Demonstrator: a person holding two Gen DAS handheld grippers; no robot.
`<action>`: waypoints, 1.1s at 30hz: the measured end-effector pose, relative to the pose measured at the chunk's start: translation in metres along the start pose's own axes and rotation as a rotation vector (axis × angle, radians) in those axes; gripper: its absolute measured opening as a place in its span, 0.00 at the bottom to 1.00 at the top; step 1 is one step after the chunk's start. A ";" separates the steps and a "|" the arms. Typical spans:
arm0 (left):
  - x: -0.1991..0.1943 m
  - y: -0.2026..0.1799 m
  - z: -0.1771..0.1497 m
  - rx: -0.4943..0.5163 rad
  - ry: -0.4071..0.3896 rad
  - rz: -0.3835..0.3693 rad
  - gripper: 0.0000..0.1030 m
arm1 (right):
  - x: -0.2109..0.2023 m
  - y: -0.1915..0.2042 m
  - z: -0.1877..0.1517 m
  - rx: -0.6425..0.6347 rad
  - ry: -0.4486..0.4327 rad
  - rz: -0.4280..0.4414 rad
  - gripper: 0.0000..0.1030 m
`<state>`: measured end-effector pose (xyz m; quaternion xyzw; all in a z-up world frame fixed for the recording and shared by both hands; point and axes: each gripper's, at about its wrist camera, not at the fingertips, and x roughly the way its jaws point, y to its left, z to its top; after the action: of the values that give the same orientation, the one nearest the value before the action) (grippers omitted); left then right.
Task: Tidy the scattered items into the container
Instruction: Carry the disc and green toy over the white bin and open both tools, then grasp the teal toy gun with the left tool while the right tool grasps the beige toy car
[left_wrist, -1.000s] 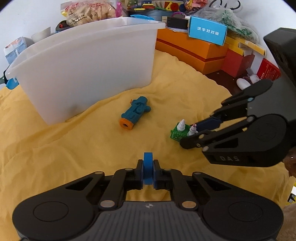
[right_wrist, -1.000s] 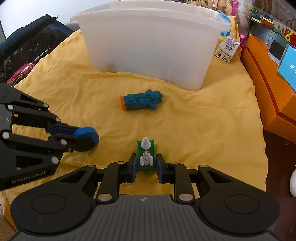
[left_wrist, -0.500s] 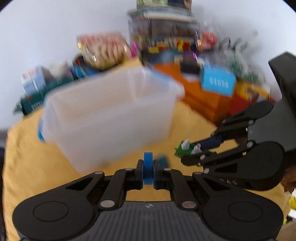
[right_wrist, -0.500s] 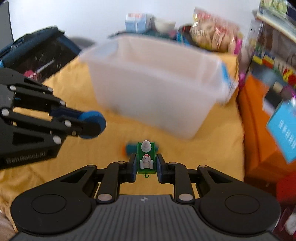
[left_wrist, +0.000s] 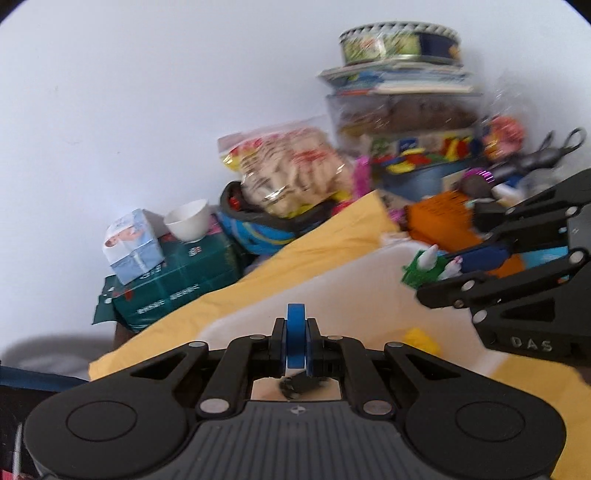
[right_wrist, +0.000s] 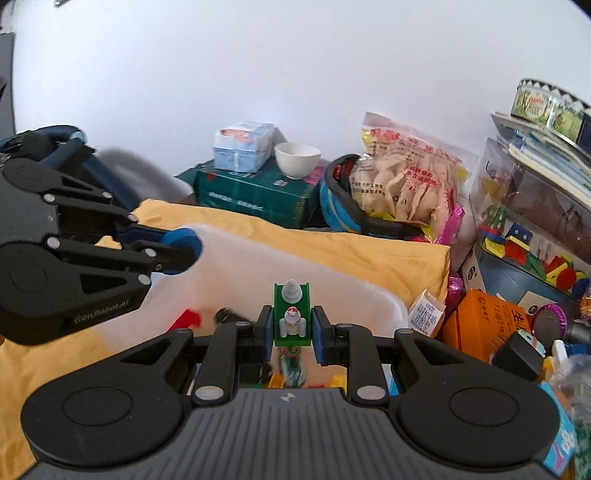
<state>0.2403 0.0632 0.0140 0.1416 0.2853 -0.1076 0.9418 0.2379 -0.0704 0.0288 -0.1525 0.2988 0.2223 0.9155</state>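
My left gripper (left_wrist: 295, 338) is shut on a blue disc (left_wrist: 295, 332) and holds it above the white plastic container (left_wrist: 351, 295). My right gripper (right_wrist: 291, 325) is shut on a green block with white figures (right_wrist: 291, 314), also over the container (right_wrist: 258, 273). The left gripper (right_wrist: 181, 251) with the disc (right_wrist: 183, 240) shows at the left of the right wrist view. The right gripper (left_wrist: 436, 275) with the green block (left_wrist: 424, 267) shows at the right of the left wrist view. Several small toys (right_wrist: 188, 319) lie inside the container.
The yellow cloth (right_wrist: 351, 247) lies under the container. Behind it stand a green box (right_wrist: 255, 192) with a tissue pack (right_wrist: 243, 146) and white cup (right_wrist: 297, 158), a snack bag (right_wrist: 402, 181), and orange boxes (right_wrist: 484, 321) and stacked toys at the right.
Both grippers have lifted off the cloth with their items and moved forward over the container. The blue toy cannon on the cloth has dropped out of view.
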 end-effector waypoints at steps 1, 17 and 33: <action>0.010 0.001 0.001 -0.004 0.017 0.001 0.15 | 0.011 -0.001 0.001 0.005 0.018 -0.006 0.23; -0.036 -0.040 -0.048 0.089 0.038 -0.195 0.46 | -0.012 -0.026 -0.046 0.031 0.051 0.008 0.31; 0.011 -0.122 -0.114 0.148 0.241 -0.383 0.47 | -0.064 -0.019 -0.161 0.161 0.263 0.032 0.34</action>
<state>0.1564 -0.0149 -0.1082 0.1655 0.4087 -0.2872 0.8504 0.1239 -0.1726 -0.0534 -0.1017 0.4354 0.1902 0.8740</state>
